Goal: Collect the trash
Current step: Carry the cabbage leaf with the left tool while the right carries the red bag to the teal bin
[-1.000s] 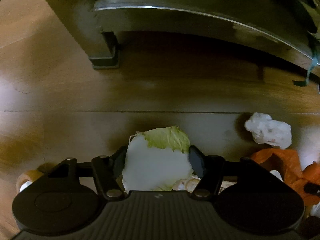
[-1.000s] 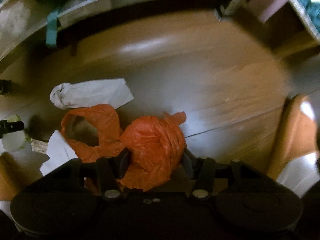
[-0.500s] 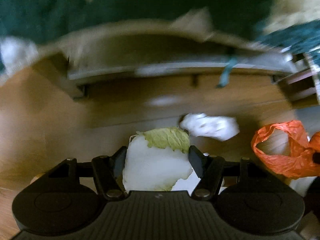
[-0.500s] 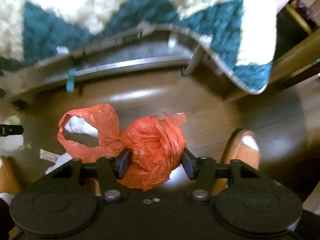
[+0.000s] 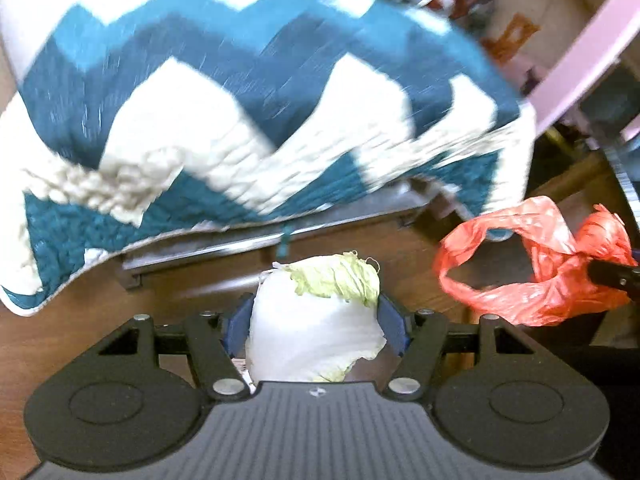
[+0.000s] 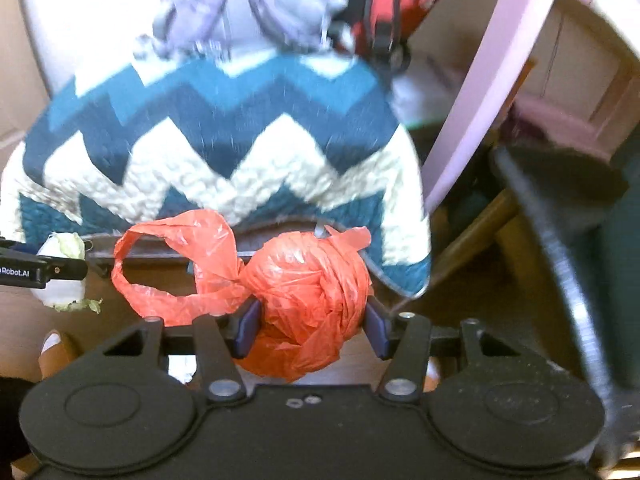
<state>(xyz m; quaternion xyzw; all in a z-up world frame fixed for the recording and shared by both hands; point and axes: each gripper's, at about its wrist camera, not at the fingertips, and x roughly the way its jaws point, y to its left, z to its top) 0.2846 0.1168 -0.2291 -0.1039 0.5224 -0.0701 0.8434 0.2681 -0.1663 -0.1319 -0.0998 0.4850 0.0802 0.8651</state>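
My left gripper (image 5: 316, 330) is shut on a white and pale green cabbage piece (image 5: 316, 320), held up off the wooden floor. My right gripper (image 6: 310, 326) is shut on a crumpled orange plastic bag (image 6: 308, 304), whose loose handle loop hangs to the left. The bag also shows at the right of the left wrist view (image 5: 536, 264), with the right gripper's tip beside it. The cabbage piece (image 6: 64, 276) and the left gripper (image 6: 44, 270) show at the left edge of the right wrist view.
A teal and white zigzag blanket (image 5: 240, 112) hangs over a low seat with a metal frame (image 5: 224, 244) straight ahead. A pink frame (image 6: 492, 80) stands to the right. A red and grey backpack (image 6: 320, 4) lies on top. Wooden floor (image 5: 80, 320) is below.
Both grippers have risen and tilted up from the floor, each keeping its load. The white paper scraps on the floor have dropped out of view; the blanket now fills the view.
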